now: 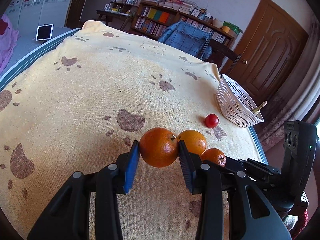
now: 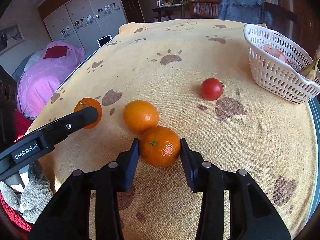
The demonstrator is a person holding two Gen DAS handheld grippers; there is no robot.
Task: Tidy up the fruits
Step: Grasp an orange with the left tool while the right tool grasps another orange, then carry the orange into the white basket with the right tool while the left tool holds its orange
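Bookshelves, a wooden door and a draped chair ringed a table covered by a yellow towel (image 1: 84, 92) printed with brown paw marks. Near the towel's far right corner stood a white perforated basket (image 2: 280, 80), already holding a banana (image 2: 312, 68) whose tip stuck out over the rim, along with something pale orange that was too hidden to name. That suggested the sorting had begun but was far from finished, since four round fruits were not yet in it.

Toward the near edge of the table lay three oranges in a loose row. The left gripper (image 1: 159, 148) was clenched on the largest orange (image 1: 159, 147), its blue pads pressed against both sides of the fruit. Whether that fruit rested on the cloth or hung just above it could not be told. The right gripper (image 2: 160, 147) was clamped on the small orange (image 2: 160, 146) with the green stem, its pads touching each flank. Between those two sat the middle orange (image 2: 140, 116), loose on the towel and touching the small one. A red tomato (image 2: 212, 89) lay free on the cloth, between the oranges and the basket and well clear of both.

By my judgement, both gripped oranges awaited carrying across to the basket at the right edge. The middle orange and the tomato would remain after that, so most of the job was left.
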